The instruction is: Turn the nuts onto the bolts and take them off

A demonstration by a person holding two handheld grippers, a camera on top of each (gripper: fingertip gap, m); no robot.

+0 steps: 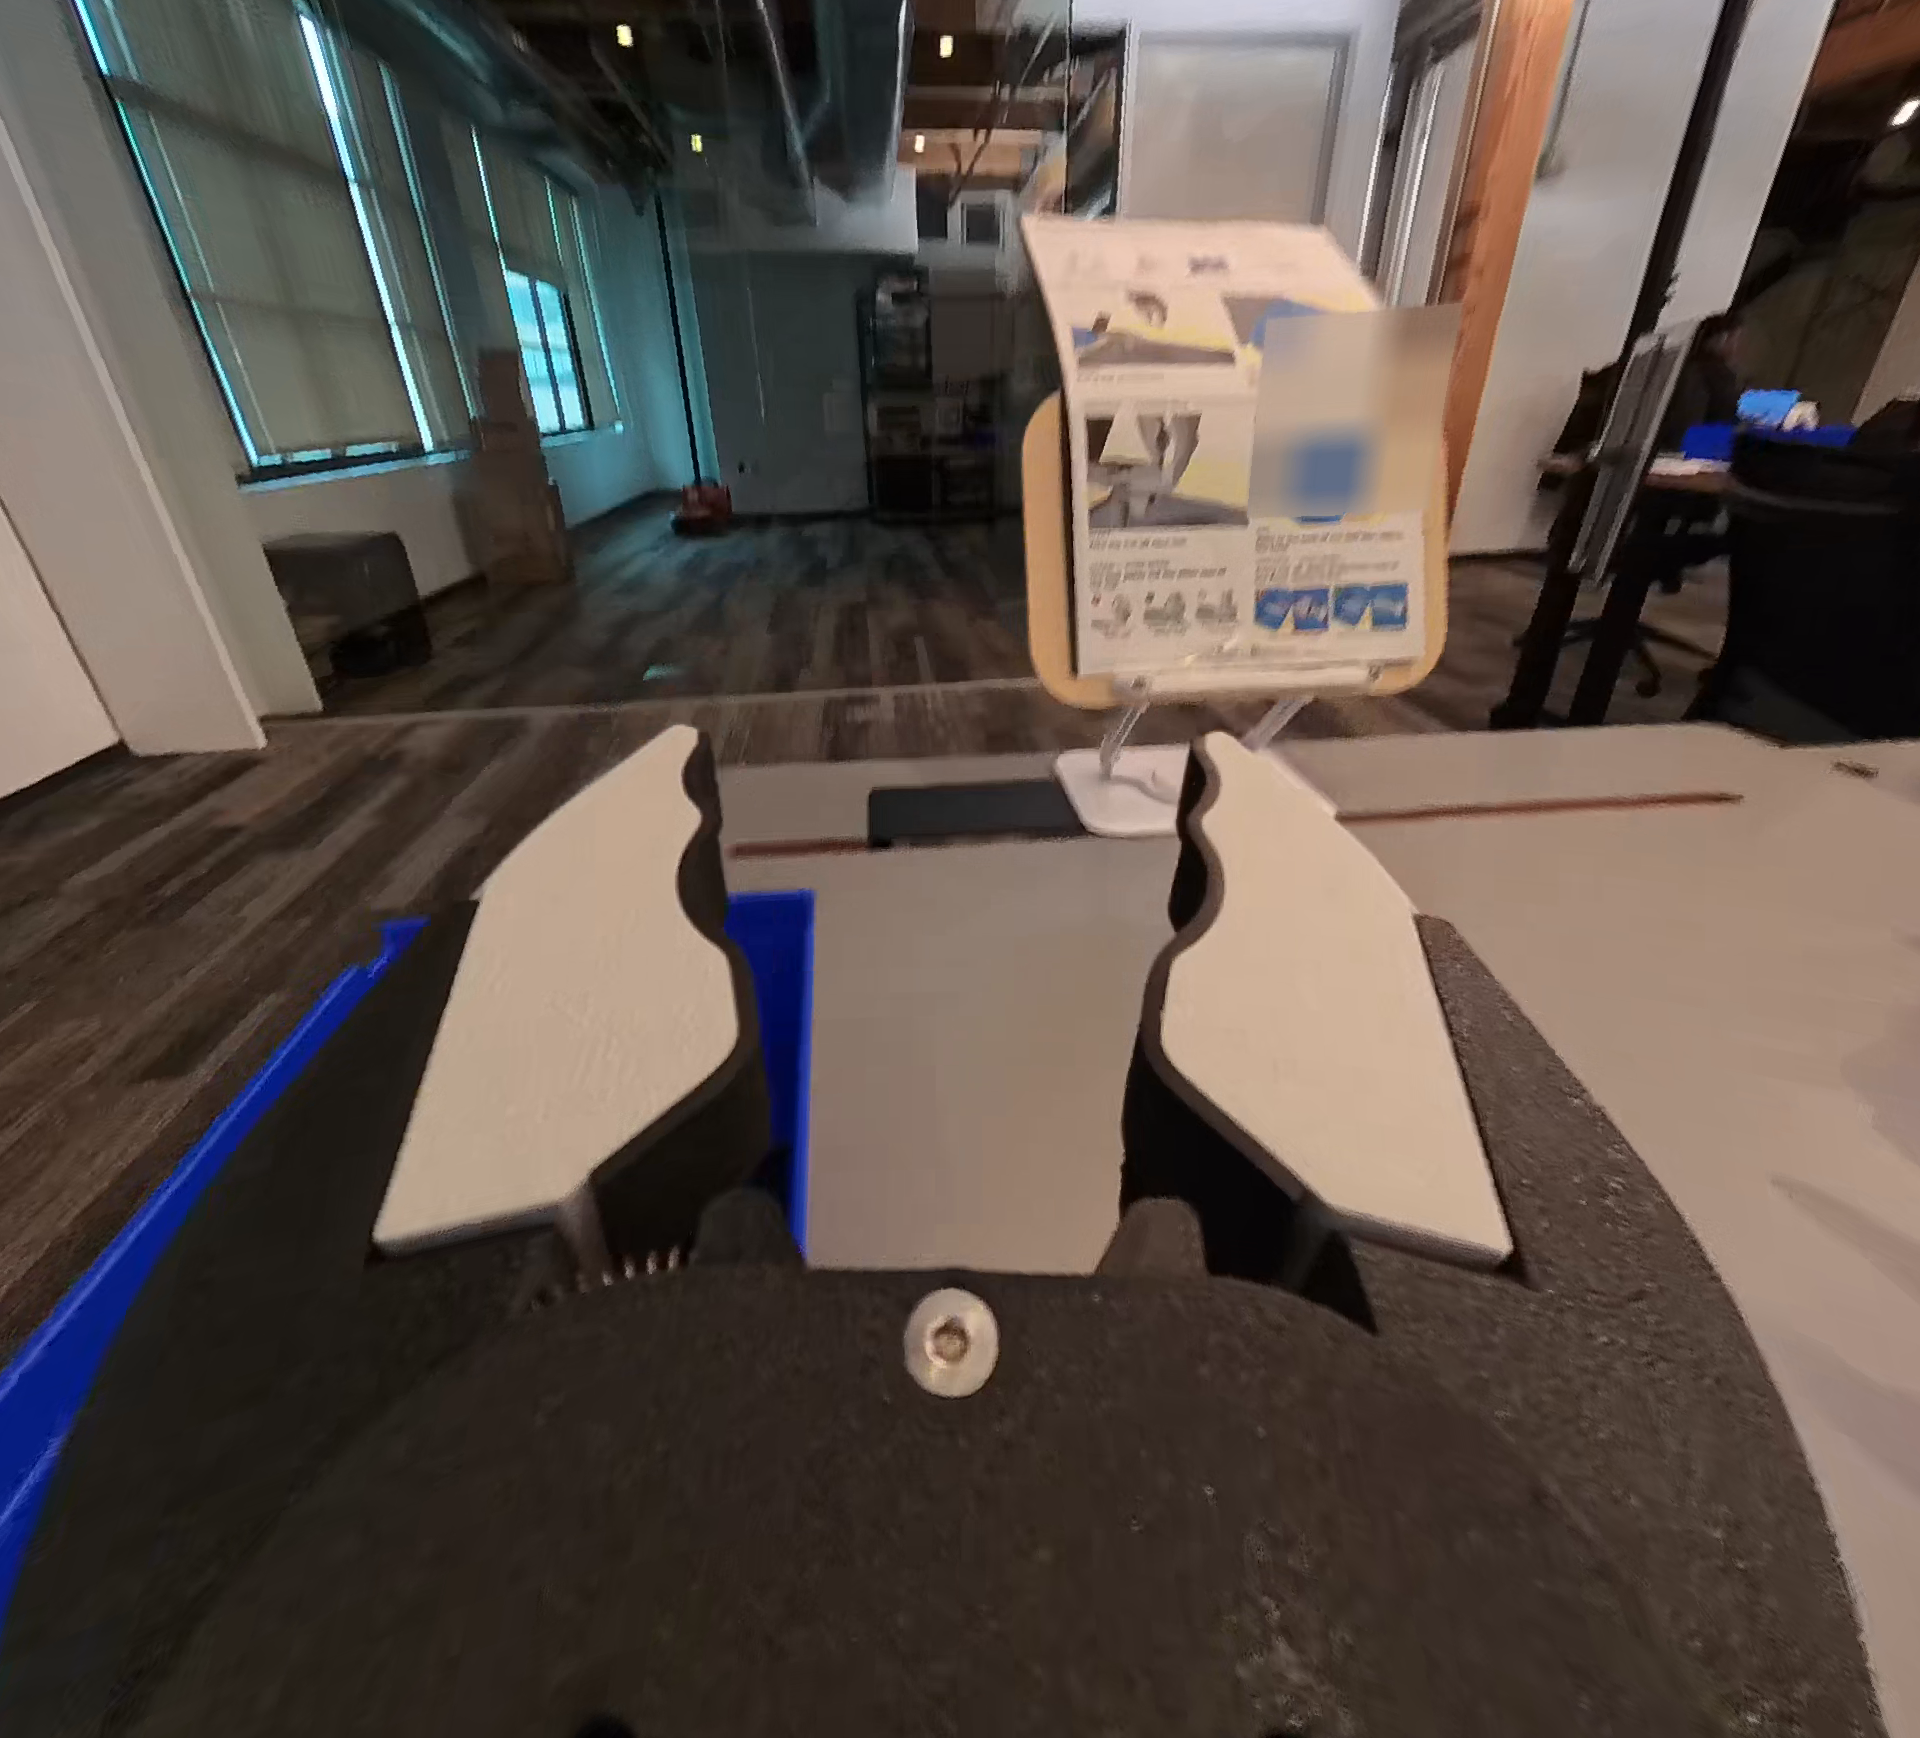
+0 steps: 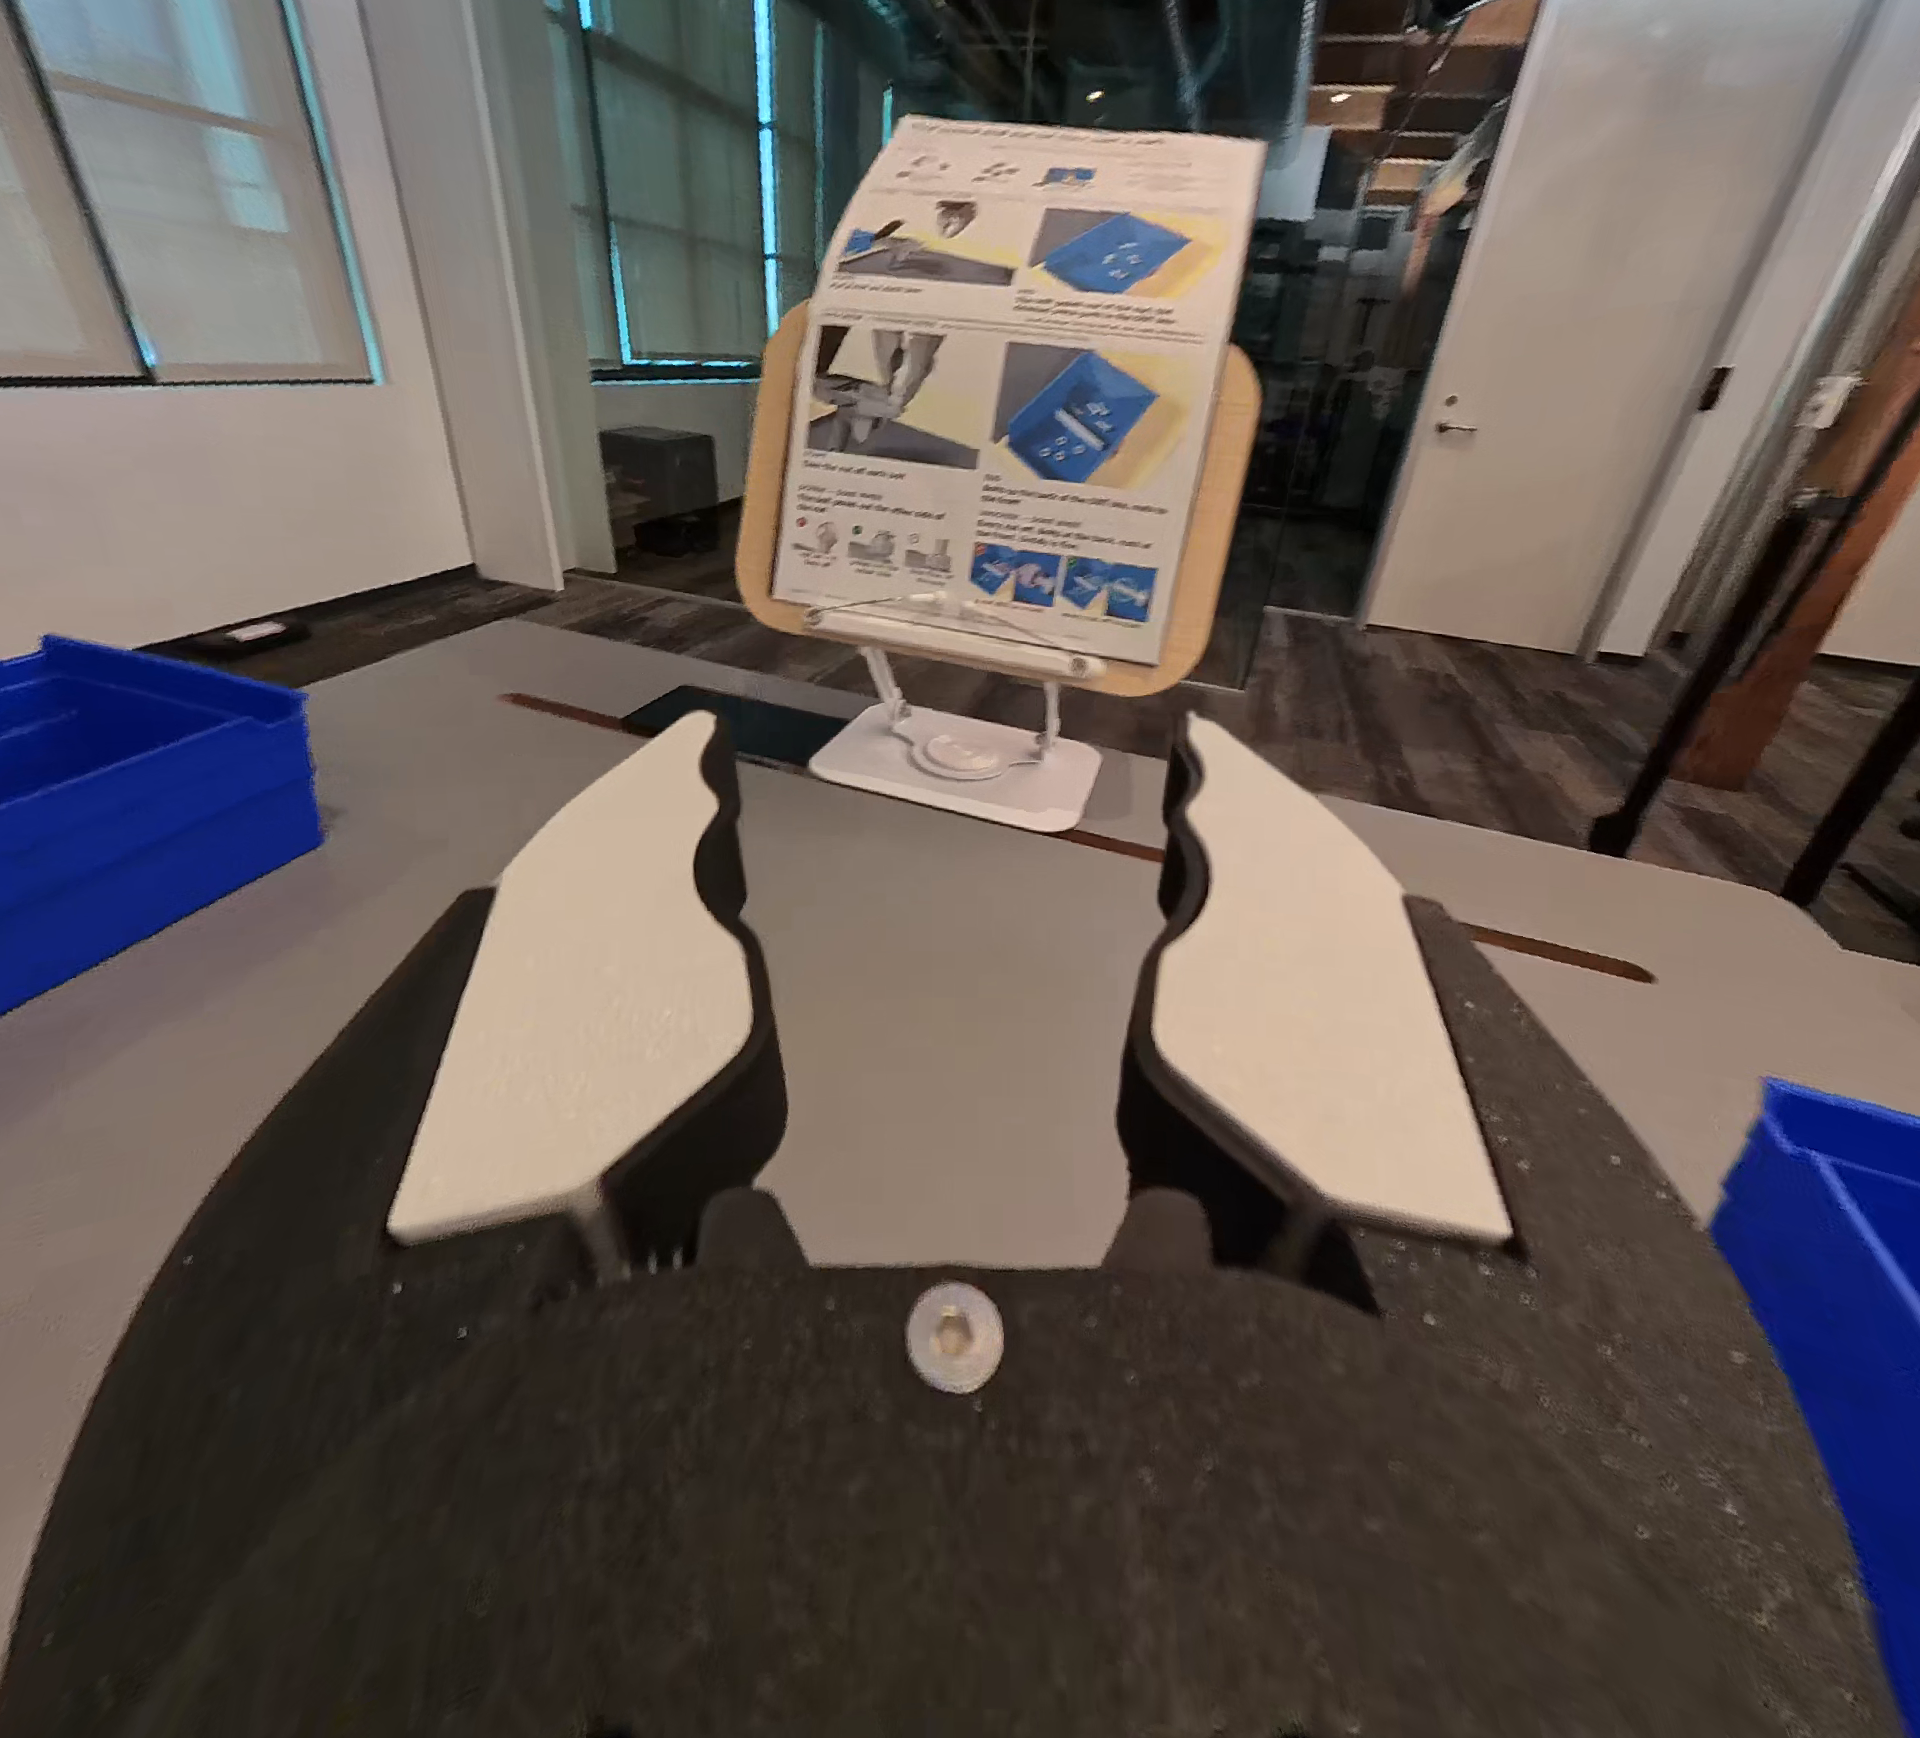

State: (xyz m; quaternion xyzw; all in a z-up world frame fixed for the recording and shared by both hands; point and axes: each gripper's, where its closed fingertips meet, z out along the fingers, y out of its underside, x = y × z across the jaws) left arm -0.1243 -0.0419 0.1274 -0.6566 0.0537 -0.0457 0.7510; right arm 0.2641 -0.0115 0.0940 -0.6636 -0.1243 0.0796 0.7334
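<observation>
Over grey table (image 2: 935, 1013), both grippers' jaws apart, nuts/bolts unseen

Grey table (image 2: 935, 1013) bearing two blue bins, one at the left (image 2: 145, 795) and one at the near right edge (image 2: 1829, 1273). At the far side, a white-based stand (image 2: 961, 769) holds an instruction sheet (image 2: 1013, 400), beside a flat black pad (image 1: 971, 812).

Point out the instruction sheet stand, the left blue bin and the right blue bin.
instruction sheet stand (image 2: 961, 769): right wrist view, on its white base.
left blue bin (image 2: 145, 805): right wrist view, on its front wall.
right blue bin (image 2: 1839, 1273): right wrist view, on its near wall.
</observation>
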